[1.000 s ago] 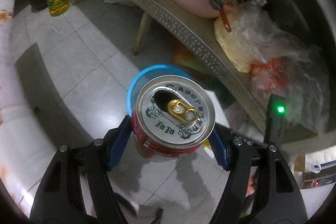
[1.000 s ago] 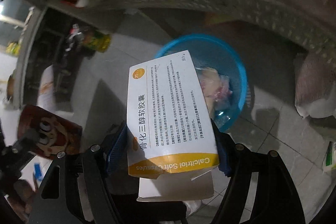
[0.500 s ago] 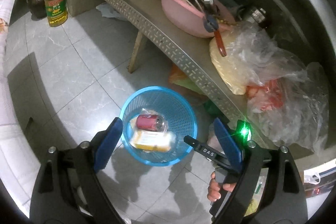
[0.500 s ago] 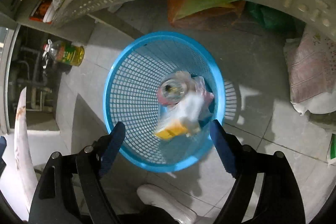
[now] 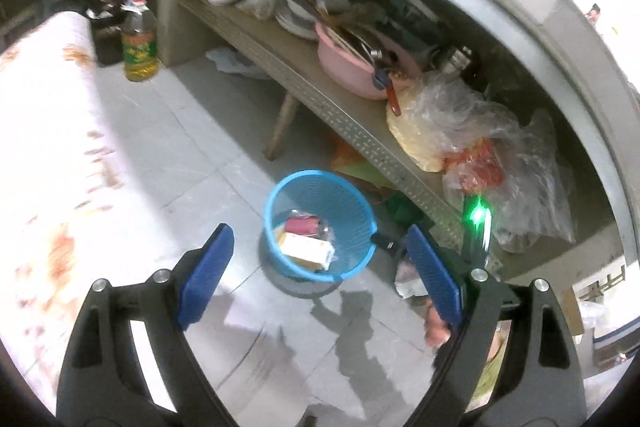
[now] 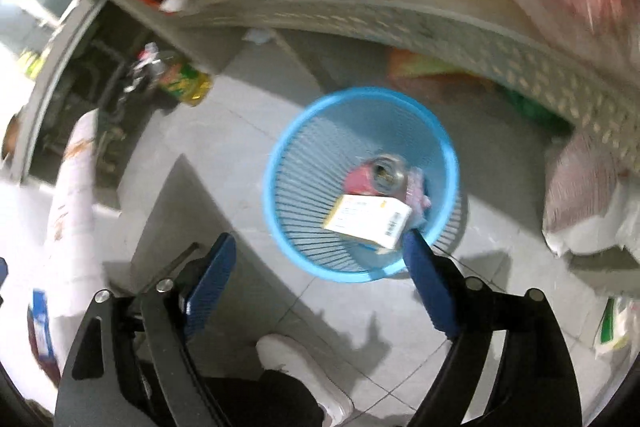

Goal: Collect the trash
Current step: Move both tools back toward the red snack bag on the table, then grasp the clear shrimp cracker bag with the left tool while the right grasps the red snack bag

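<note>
A blue mesh wastebasket (image 5: 276,199) (image 6: 304,155) stands on the tiled floor beside a low shelf. Inside it lie a red drink can (image 5: 302,225) (image 6: 374,177) and a white and yellow medicine box (image 5: 306,249) (image 6: 366,219). My left gripper (image 5: 316,259) hangs high above the basket, open, with nothing between its blue pads. My right gripper (image 6: 316,263) is also above the basket; its jaws are still opening and hold nothing. The right gripper's body with a green light (image 5: 478,217) shows at the right of the left wrist view.
The perforated shelf (image 5: 332,107) carries a pink basin (image 5: 348,67), bowls and plastic bags (image 5: 480,143). An oil bottle (image 5: 138,45) stands on the floor at the back. A patterned white tablecloth (image 5: 48,147) fills the left. A white shoe (image 6: 292,359) is near the basket.
Both grippers let go: the can and the box dropped into the basket. Both hands have since risen and drawn back, so the basket looks smaller.
</note>
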Available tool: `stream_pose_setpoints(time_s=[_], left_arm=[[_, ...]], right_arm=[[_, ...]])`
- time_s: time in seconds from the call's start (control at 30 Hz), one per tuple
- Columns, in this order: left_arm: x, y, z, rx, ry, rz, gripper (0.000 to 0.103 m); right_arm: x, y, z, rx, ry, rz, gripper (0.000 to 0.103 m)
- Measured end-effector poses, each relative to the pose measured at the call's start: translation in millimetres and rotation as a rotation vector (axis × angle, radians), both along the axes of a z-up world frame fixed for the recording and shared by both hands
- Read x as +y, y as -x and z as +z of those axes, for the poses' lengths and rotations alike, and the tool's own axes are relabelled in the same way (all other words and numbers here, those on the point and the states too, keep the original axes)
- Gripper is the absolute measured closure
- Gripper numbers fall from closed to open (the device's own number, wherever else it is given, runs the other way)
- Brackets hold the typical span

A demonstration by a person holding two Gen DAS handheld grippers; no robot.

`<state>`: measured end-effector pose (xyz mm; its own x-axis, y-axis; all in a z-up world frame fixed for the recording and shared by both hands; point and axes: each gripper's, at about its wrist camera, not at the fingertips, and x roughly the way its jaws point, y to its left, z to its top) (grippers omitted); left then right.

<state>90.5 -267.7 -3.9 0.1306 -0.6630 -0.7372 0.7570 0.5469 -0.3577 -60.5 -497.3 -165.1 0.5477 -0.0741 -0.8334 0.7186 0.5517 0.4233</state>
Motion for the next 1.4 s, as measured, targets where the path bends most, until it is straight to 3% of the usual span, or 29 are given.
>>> stream_pose_setpoints(time_s=[0.2,0.43,0.57,0.7,0.9,1.03,1.17,1.4], left_arm=[[114.6,14.2,16.8,-0.112,0.005,0.150,0.019],[255.6,27.4,27.9,-0.234,-0.023,0.430,0.019],[330.6,24.0,23.6,-0.237,-0.036,0.627,0.019],[388.7,17.5,8.6,-0.164,-0.035,0.769,0.020],[427.4,13.6,-15.1,-0.036,0.027,0.850,0.033],[433.6,8.5,-34.3,0.038,0.042,0.876,0.039],[445.8,5.4,-50.2,0.119,0.093,0.901,0.044],[455.2,-4.0,-60.4,0.171,0.173,0.898,0.045]], right_arm=[[43.0,-28.3,59.6,-0.116,0.034,0.176,0.019],[112.2,-69.8,110.3,-0.241,0.019,0.398,0.019],[175.6,-98.8,129.3,-0.296,-0.001,0.598,0.019],[249.5,-126.3,146.9,-0.339,-0.029,0.813,0.020],[357.4,-160.7,170.5,-0.394,-0.064,1.089,0.041],[417.1,-186.8,166.9,-0.333,-0.025,1.205,0.053],[440.2,-203.2,143.6,-0.219,0.009,1.226,0.065],[454.7,-217.1,116.1,-0.132,-0.029,1.241,0.079]])
